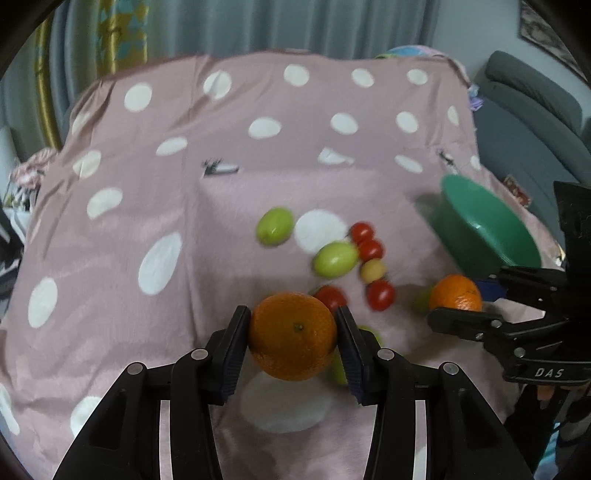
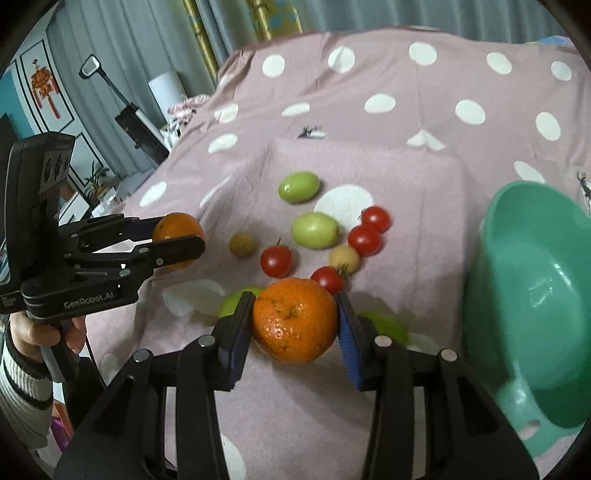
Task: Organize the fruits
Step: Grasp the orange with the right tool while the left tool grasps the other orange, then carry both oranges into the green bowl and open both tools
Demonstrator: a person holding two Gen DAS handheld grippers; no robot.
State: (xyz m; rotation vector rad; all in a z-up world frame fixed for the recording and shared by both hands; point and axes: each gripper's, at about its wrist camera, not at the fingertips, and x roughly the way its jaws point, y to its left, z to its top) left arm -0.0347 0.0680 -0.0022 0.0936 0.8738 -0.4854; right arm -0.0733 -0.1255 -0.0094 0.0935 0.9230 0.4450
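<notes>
My left gripper (image 1: 293,334) is shut on an orange (image 1: 293,336) held above the pink dotted cloth; it shows at the left of the right wrist view (image 2: 179,240). My right gripper (image 2: 295,325) is shut on a second orange (image 2: 294,319); it also shows at the right of the left wrist view (image 1: 456,295). On the cloth lie green fruits (image 2: 298,186) (image 2: 315,229), red cherry tomatoes (image 2: 375,218) (image 2: 276,260) and small yellow fruits (image 2: 241,243). A green bowl (image 2: 535,295) stands at the right, close to my right gripper.
The pink cloth with white dots (image 1: 184,184) covers the table and drops off at its edges. A grey sofa (image 1: 535,110) stands at the far right. Curtains (image 1: 258,26) hang behind. A person's hand (image 2: 44,332) holds the left gripper's handle.
</notes>
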